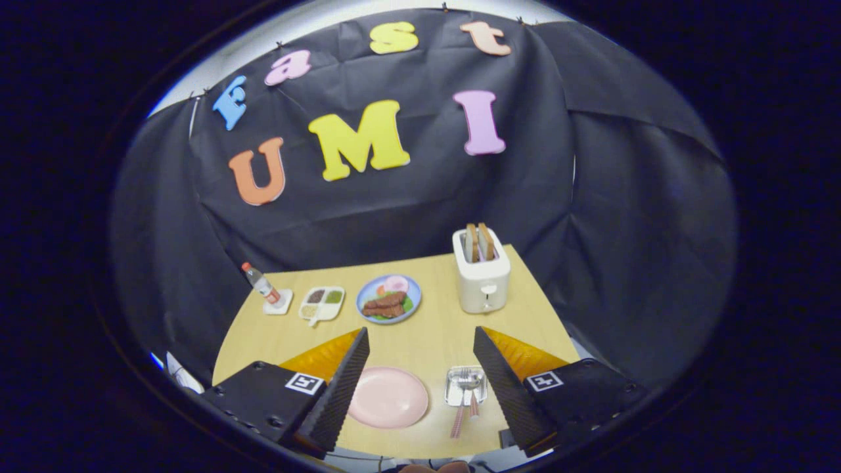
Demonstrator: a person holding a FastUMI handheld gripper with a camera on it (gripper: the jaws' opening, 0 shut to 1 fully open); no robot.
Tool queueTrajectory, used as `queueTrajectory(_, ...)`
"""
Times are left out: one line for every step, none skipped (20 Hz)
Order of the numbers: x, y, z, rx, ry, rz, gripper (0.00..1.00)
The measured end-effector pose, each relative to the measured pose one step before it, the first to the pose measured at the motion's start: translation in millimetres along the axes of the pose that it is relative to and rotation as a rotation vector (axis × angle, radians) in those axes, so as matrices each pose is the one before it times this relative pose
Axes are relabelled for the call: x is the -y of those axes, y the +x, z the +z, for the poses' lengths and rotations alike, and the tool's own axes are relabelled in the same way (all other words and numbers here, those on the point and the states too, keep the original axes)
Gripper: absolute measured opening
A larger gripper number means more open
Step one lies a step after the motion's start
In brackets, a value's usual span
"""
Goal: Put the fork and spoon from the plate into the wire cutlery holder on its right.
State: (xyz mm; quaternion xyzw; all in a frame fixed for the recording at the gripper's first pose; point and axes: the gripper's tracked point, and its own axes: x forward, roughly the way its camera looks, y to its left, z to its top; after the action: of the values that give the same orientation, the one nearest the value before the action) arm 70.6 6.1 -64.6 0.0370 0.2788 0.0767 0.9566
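Hand-held gripper [420, 387] sits high above the near edge of the tabletop [427, 335], fingers spread wide, nothing between the pads. Both fingers are clear of everything below.

Between the fingers, near the near edge: pink plate [387, 397], bare as far as we can see. Just beside it on the right, close to the right finger: wire cutlery holder [466, 384]. Fork [460, 410] and spoon [474, 401] both look to be in the holder already, heads inside, pinkish handles sticking out over its near side toward the tabletop edge. They lie tilted, not upright. Which one is which is hard to tell at this size; we're going by the tines.

Further out, toward the far edge: blue plate with food [389, 298] mid-tabletop, divided dish [322, 302] left of it, bottle [260, 282] on a small coaster near the far left corner, toaster [481, 276] with two slices in it near the far right corner. None of these matter for the task.

Our read: both transfers look done, we're at the pull-back stage. Next move calls for little: keep the fingers apart, stay clear of the handles so we don't tip the holder, and check that neither handle slides out.
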Motion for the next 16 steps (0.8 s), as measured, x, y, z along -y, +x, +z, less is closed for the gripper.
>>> queueTrajectory(-4.21, -5.88, 8.78, 0.05862, -0.00662, -0.00554, 0.96)
queueTrajectory(-3.94, -5.7, 9.15, 0.05585, -0.0035, -0.00744, 0.96)
queueTrajectory(-3.64, -5.85, 5.04, 0.05414, -0.00333, -0.00685, 0.96)
queueTrajectory(-3.7, -6.06, 6.27, 0.04679, -0.00652, -0.00525, 0.96)
queueTrajectory(-4.18, -5.62, 4.82, 0.0445, -0.00577, -0.00106, 0.96)
queueTrajectory(-4.27, -7.05, 7.34, 0.03728, -0.00964, -0.00202, 0.96)
queueTrajectory(-7.16, -11.37, 6.71, 0.03117, -0.00769, 0.00339, 0.96)
queueTrajectory(-6.98, -7.11, 4.94, 0.02914, -0.00776, 0.00134, 0.96)
queueTrajectory(-6.78, -2.68, -0.03, 0.02116, -0.00707, 0.00139, 0.96)
queueTrajectory(-8.29, -4.37, -1.35, 0.00939, -0.00434, 0.00125, 0.96)
queueTrajectory(-6.98, -0.52, -4.18, -0.00257, 0.00212, 0.00244, 0.96)
queueTrajectory(-3.57, -2.23, -1.51, -0.0053, 0.00287, 0.00218, 0.96)
queueTrajectory(-4.17, 0.11, -1.51, -0.00408, 0.00828, 0.00049, 0.96)
queueTrajectory(-4.17, -1.08, -0.11, 0.00047, 0.00444, 0.00159, 0.96)
queueTrajectory(-2.88, 0.4, 1.03, 0.00044, -0.00073, 0.00214, 0.96)
queueTrajectory(-1.82, 1.22, 0.8, 0.00134, -0.00388, 0.00324, 0.96)
